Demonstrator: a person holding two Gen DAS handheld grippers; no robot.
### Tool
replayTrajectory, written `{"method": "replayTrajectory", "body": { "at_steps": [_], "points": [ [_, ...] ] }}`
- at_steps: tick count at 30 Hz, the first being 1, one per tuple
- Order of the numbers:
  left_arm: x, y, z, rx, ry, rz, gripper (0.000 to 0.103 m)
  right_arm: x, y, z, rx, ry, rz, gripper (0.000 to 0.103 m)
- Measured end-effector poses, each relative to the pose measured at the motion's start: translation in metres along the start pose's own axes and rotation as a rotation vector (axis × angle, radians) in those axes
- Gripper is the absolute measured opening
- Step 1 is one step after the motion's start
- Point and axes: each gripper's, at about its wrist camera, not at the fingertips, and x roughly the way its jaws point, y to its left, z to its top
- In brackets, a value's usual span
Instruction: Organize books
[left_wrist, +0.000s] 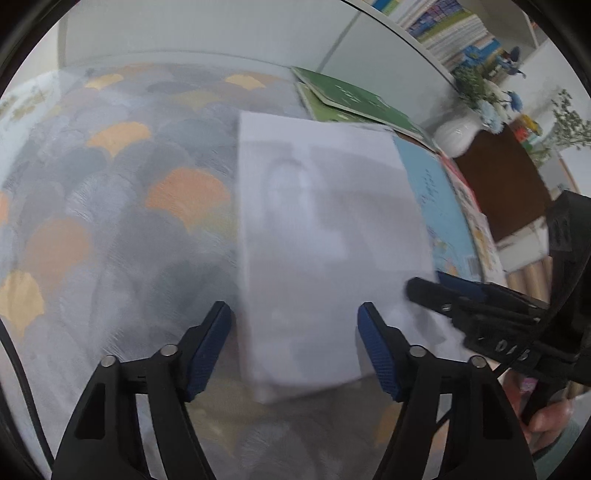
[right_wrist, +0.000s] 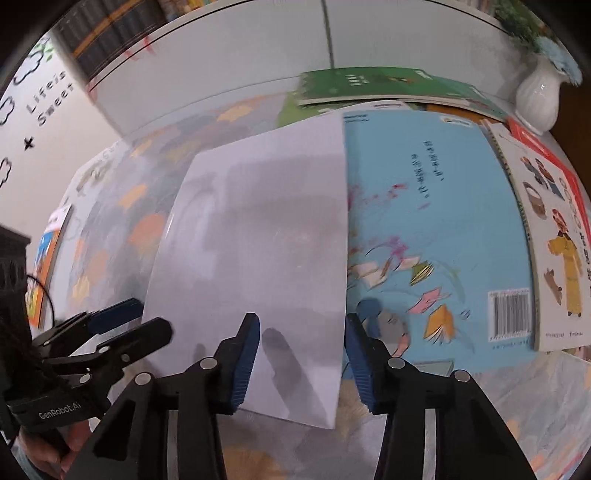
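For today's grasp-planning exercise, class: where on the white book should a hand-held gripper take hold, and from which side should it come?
Grip the white book at its near edge, coming in from the front of the table. It lies flat, and its right side overlaps the blue book, so only thin edges offer a hold. The near edge is free and already sits between the pads of the right hand-held gripper.
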Motion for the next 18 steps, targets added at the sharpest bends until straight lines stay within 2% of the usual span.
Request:
{"method": "replayTrajectory", "body": {
  "at_steps": [3,8,9,11,14,18],
  "points": [
    [-0.006,-0.002,-0.012,0.026,0.023,-0.016,0.066,-0.009,-0.001,-0.021,-0.011,0.023,0.015,0.044],
    [-0.024,-0.003,-0.06,0.045,0.106,-0.141,0.066,-0.019,-0.017,-0.077,-0.015,0.117,0.088,0.043],
    [-0.028,-0.004,-0.07,0.051,0.11,-0.141,0.066,-0.018,-0.023,-0.087,0.0,0.135,0.097,0.043],
    [-0.032,-0.007,-0.078,0.055,0.107,-0.115,0.066,-0.024,-0.03,-0.099,0.019,0.119,0.1,0.043],
    [-0.034,-0.007,-0.08,0.021,0.118,-0.076,0.066,-0.027,-0.031,-0.102,0.018,0.097,0.055,0.04],
    [-0.028,-0.02,-0.076,0.046,0.151,0.014,0.069,-0.027,-0.025,-0.105,0.016,0.074,0.085,0.034]
  ]
}}
